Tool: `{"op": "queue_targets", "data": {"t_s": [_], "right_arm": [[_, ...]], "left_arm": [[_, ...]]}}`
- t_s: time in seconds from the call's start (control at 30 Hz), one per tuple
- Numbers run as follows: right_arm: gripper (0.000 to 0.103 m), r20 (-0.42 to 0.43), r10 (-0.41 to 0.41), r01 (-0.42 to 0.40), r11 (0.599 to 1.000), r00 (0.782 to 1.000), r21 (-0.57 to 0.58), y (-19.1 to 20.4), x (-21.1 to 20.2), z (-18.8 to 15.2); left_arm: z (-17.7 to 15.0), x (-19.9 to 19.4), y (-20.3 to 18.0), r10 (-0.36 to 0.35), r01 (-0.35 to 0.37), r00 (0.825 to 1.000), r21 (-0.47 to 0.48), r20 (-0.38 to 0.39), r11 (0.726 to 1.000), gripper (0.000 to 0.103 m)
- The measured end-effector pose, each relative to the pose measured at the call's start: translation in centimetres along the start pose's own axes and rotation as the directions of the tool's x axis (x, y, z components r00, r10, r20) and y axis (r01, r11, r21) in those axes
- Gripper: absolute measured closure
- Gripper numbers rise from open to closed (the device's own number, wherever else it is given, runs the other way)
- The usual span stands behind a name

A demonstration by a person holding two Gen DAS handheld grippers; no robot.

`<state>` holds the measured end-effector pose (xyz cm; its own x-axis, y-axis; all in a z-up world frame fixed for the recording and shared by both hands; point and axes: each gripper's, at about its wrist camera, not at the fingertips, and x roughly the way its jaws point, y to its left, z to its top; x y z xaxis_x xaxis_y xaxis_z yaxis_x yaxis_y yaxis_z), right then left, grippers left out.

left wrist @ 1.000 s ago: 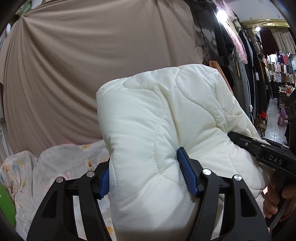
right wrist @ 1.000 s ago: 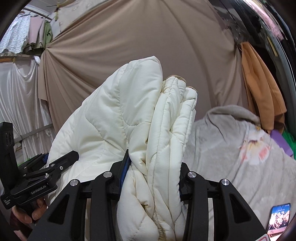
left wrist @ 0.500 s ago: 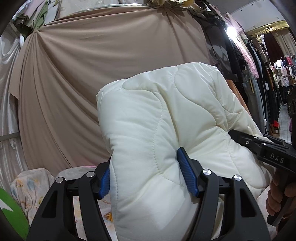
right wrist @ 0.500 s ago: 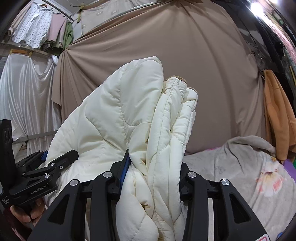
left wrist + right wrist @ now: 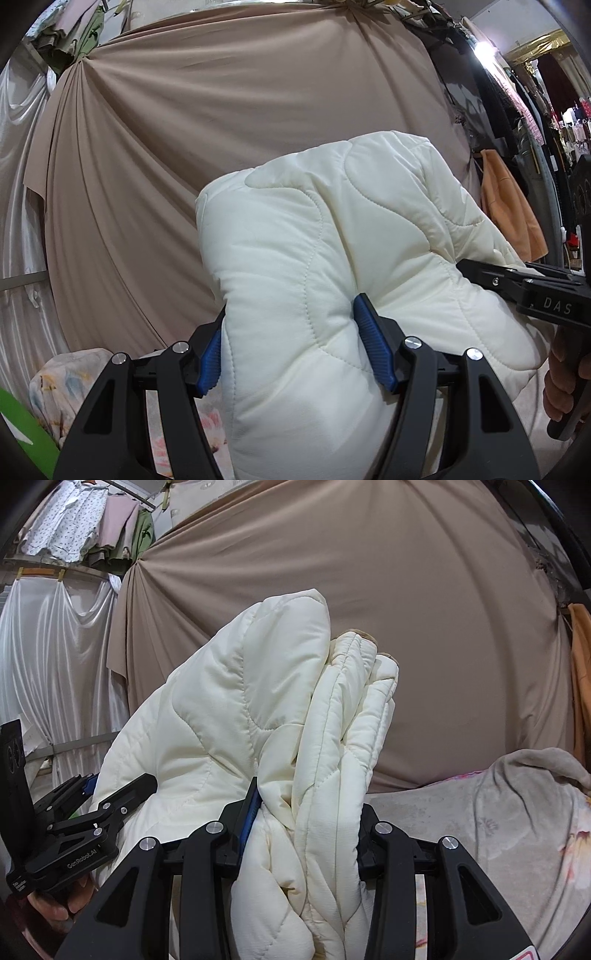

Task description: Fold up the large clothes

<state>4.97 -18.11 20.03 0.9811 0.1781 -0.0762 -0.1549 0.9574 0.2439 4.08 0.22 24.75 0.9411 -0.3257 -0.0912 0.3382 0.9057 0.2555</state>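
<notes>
Both tools — left tool [image 5: 288, 350], right tool [image 5: 306, 827] — stay clamped on the cream quilted coat [image 5: 332, 266], now carried higher: fold ready for laying down.

Setting: clothing shop. Garments are hanging crowded along a rail [image 5: 517, 110] down the aisle at right; folded shirts [image 5: 62, 524] are hanging on a high bar; a tan backdrop cloth [image 5: 240, 147] is draping behind.

Both grippers level, left gripper [image 5: 291, 354] and right gripper [image 5: 306, 819] clamped, side by side.
</notes>
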Motion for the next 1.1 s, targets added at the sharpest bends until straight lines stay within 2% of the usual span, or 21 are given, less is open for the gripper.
{"op": "queue_targets", "data": {"t_s": [0.2,0.33,0.43,0.5,0.53,0.6,0.63,0.7,0.73,0.77,0.87,0.9,0.97,1.0,1.07,1.1], "right_arm": [[0.063,-0.060,0.014,-0.013,1.000,0.998,0.011,-0.8,5.0,-1.4],[0.063,-0.133,0.021,-0.016,0.999,0.991,0.041,-2.6,9.5,-3.8],[0.059,-0.220,0.038,-0.022,0.997,0.975,0.071,-4.6,13.6,-6.7],[0.054,-0.314,0.042,-0.011,0.995,0.948,0.100,-6.4,17.0,-9.8],[0.051,-0.369,0.040,0.003,0.993,0.928,0.116,-7.4,18.6,-11.6],[0.040,-0.503,0.008,0.065,0.990,0.864,0.128,-9.1,21.5,-15.4],[0.035,-0.515,0.000,0.094,0.983,0.857,0.157,-10.0,21.7,-16.5],[0.033,-0.491,0.045,0.080,0.970,0.870,0.230,-11.2,20.4,-16.4],[0.033,-0.486,0.037,0.084,0.970,0.873,0.226,-11.3,19.7,-15.8],[0.033,-0.476,0.010,0.099,0.974,0.879,0.203,-11.0,18.9,-15.0],[0.033,-0.383,-0.077,0.126,0.986,0.921,0.107,-8.9,15.3,-11.9],[0.035,-0.361,-0.073,0.112,0.990,0.930,0.090,-8.1,14.4,-11.0],[0.058,-0.340,-0.068,0.087,0.995,0.938,0.041,-6.1,13.5,-9.9],[0.063,-0.350,-0.062,0.068,0.998,0.935,0.006,-4.8,13.5,-9.5],[0.085,-0.386,-0.052,0.033,0.998,0.921,-0.056,-2.9,14.1,-10.0],[0.088,-0.404,-0.072,0.036,0.995,0.912,-0.094,-2.4,14.3,-10.4]], "left_arm": [[-1.8,4.1,1.1,-0.012,0.012,0.999,0.006,-0.033,1.000,0.040],[-5.0,8.8,1.6,-0.027,0.026,0.995,-0.006,-0.096,1.000,0.040],[-8.4,12.5,1.1,-0.001,0.004,0.989,0.017,-0.146,1.000,0.040],[-11.4,15.6,0.6,0.019,-0.012,0.975,0.032,-0.223,0.999,0.040],[-13.5,17.5,0.1,0.034,-0.021,0.959,0.050,-0.280,0.999,0.041],[-17.1,20.2,-0.5,0.072,-0.043,0.918,0.083,-0.391,0.996,0.041],[-18.0,20.3,-0.2,0.016,-0.011,0.916,0.015,-0.401,1.000,0.040],[-17.6,19.8,0.7,-0.032,-0.002,0.910,-0.081,-0.413,0.997,0.037],[-17.0,19.4,1.2,-0.039,-0.013,0.901,-0.117,-0.431,0.993,0.034],[-16.5,18.9,1.7,-0.049,-0.023,0.892,-0.153,-0.448,0.988,0.033],[-16.0,16.9,3.9,-0.105,-0.030,0.870,-0.264,-0.483,0.964,0.033],[-15.8,16.5,4.1,-0.104,-0.048,0.858,-0.281,-0.502,0.959,0.033],[-15.9,15.9,4.1,-0.106,-0.063,0.849,-0.299,-0.518,0.952,0.033],[-16.0,15.7,4.2,-0.102,-0.069,0.849,-0.301,-0.519,0.951,0.033],[-16.5,15.6,3.9,-0.090,-0.074,0.844,-0.281,-0.529,0.957,0.033],[-16.7,15.7,3.5,-0.084,-0.076,0.839,-0.268,-0.538,0.960,0.033]]}}
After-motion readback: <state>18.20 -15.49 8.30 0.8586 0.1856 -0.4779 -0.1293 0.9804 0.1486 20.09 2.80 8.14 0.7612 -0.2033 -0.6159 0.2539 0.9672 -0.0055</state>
